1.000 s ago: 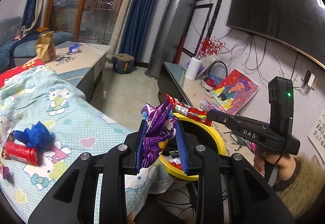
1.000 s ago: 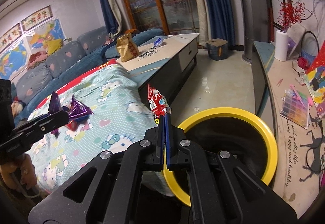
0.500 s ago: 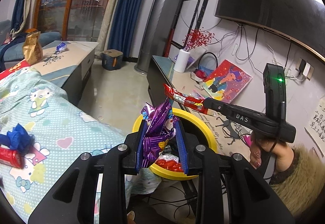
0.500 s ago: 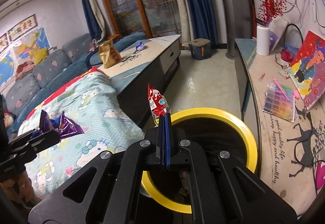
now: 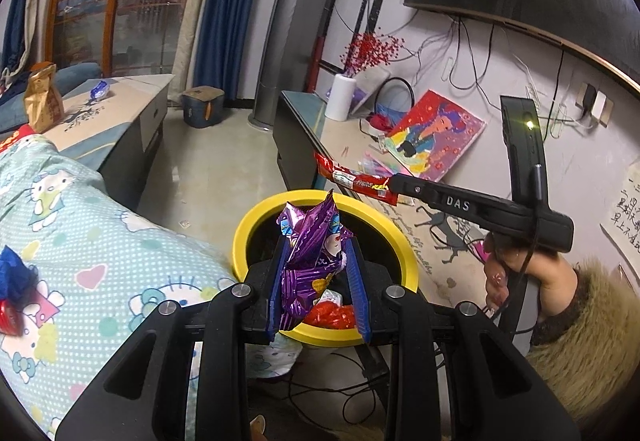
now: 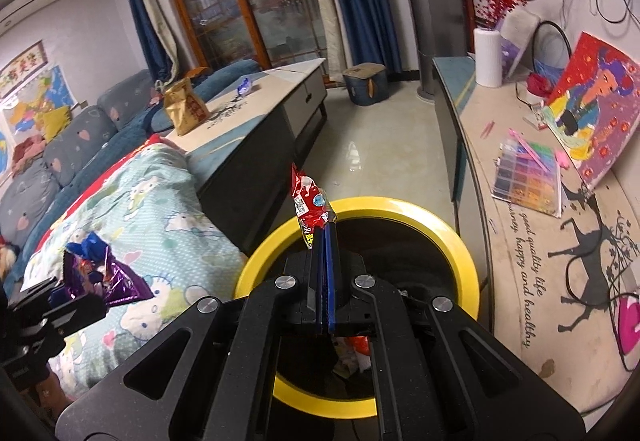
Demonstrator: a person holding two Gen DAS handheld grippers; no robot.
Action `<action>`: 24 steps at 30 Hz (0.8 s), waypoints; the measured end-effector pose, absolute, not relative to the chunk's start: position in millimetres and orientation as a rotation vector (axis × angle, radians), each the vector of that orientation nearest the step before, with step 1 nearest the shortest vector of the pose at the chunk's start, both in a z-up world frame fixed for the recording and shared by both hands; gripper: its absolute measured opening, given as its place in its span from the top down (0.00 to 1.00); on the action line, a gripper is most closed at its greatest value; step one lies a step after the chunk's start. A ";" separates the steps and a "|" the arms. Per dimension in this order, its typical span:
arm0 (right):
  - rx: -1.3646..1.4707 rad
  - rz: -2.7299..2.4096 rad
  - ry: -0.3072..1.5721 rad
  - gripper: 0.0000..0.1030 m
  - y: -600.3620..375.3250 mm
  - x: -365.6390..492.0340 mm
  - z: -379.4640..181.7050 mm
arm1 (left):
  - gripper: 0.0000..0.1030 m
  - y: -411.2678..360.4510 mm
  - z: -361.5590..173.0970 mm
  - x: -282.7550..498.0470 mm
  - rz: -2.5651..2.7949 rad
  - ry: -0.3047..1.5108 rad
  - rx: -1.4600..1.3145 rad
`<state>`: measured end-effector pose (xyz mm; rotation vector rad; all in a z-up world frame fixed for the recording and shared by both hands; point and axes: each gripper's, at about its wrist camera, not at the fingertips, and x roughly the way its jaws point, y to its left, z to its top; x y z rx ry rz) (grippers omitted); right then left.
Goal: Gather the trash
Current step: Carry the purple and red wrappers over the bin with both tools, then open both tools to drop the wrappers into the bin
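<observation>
- Left wrist view: purple wrapper sits pinched between the blue pads of the left gripper, crumpled, its long axis running up out of the jaws; directly ahead and below lies the yellow-rimmed bin, so the wrapper hangs over the near part of the opening, with red trash visible inside; to the right, the right gripper reaches in from the side, jaws pressed together on a red wrapper that pokes out leftward above the far rim; the left hand's load looks the nearer to the bin's mouth.
- Right wrist view: right gripper is clamped flat on the red wrapper, which stands up and slightly left from the tips; the bin lies straight ahead and underneath, its dark mouth open beyond the fingers; at far left the left gripper holds the purple wrapper in front of the patterned blanket; whether it is over the rim cannot be told from here; a release looks close for both.
</observation>
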<state>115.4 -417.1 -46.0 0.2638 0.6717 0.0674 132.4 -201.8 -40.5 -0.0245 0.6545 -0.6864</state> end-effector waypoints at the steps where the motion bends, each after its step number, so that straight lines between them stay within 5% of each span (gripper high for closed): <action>1: 0.267 0.063 0.675 1.00 -417.7 115.2 -46.9 | 0.74 -204.4 -42.8 132.1 -0.690 0.659 -0.023; 24: 0.338 0.000 0.740 1.00 -449.7 121.1 -75.2 | 0.74 -256.6 -85.4 151.7 -0.741 0.763 0.032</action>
